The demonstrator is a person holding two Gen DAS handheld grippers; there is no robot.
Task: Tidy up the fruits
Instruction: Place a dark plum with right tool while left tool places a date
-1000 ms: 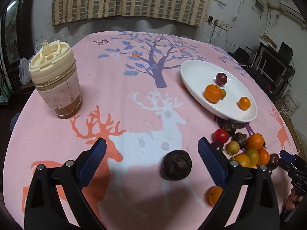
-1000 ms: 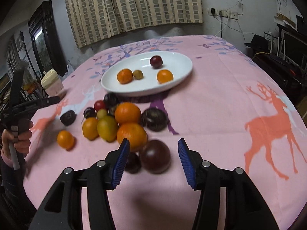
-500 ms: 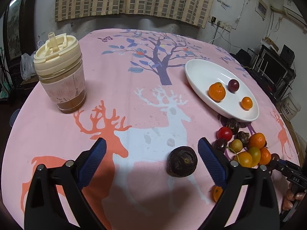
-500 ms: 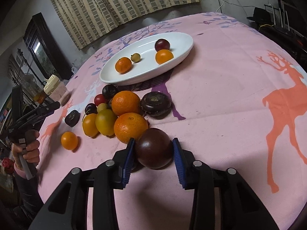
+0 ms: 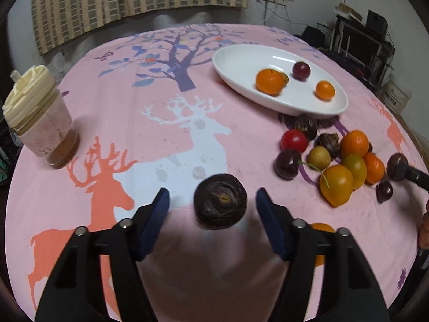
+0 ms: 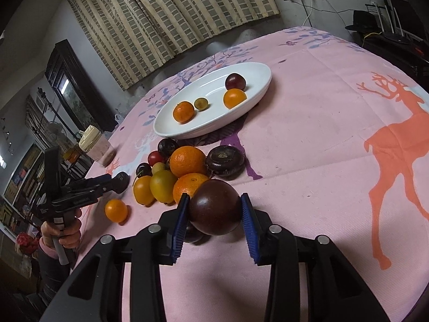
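My right gripper (image 6: 214, 209) is shut on a dark purple plum (image 6: 214, 210) and holds it above the cloth beside the fruit pile (image 6: 174, 177). It shows small in the left wrist view (image 5: 397, 163). My left gripper (image 5: 212, 204) is open, its pads either side of a dark wrinkled fruit (image 5: 219, 200) on the cloth, not touching it. In the right wrist view that fruit (image 6: 120, 181) sits at the left gripper's tips. A white oval plate (image 5: 236, 61) (image 6: 214, 88) holds two oranges, a purple plum and a small greenish fruit.
A cream-lidded jar (image 5: 37, 118) stands at the left of the pink tablecloth. A loose small orange (image 6: 115, 210) lies near the pile and shows behind my left gripper's right finger (image 5: 320, 226). A flat dark fruit (image 6: 224, 160) lies between pile and plate.
My right gripper closed on the dark plum and lifted it off the cloth. My left gripper moved forward so the wrinkled fruit sits between its pads, and its opening narrowed.
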